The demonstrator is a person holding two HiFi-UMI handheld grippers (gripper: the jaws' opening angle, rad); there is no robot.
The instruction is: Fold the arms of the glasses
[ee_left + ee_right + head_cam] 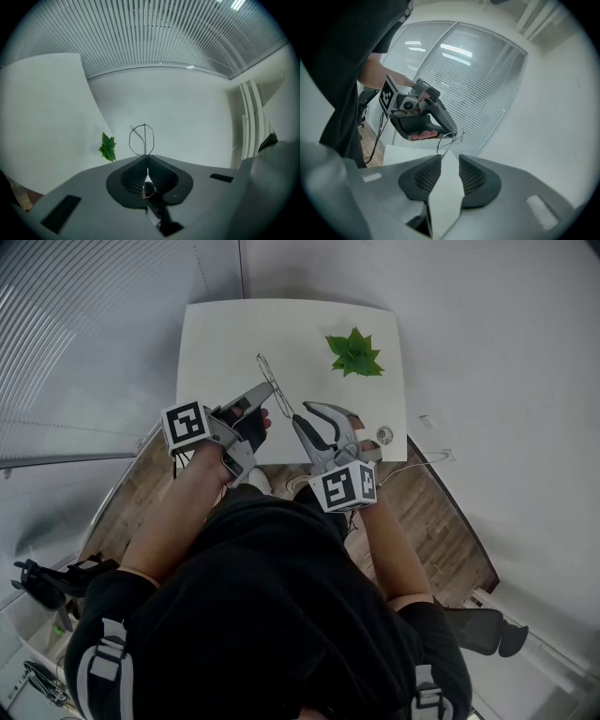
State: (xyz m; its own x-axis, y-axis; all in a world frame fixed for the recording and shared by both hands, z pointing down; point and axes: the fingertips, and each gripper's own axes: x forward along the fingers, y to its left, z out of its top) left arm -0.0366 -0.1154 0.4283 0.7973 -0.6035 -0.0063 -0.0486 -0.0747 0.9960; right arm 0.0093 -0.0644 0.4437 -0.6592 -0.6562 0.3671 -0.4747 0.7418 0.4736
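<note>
Left tongs point(265, 392) are clamped on the thin wire glasses point(263, 365), held up over the middle of the white table point(211, 334), with the frame sticking out past the tips toward 12 o'clock. Right tongs point(310, 414), at 4 o'clock of the glasses, stand agape with nothing between the pads, just beside the frame's near end. A green plant point(354, 353) sits at their 1 o'clock.

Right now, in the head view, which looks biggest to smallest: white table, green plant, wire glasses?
White table: largest.
Green plant and wire glasses: about alike; the glasses are held up nearer the camera, so unranked.
</note>
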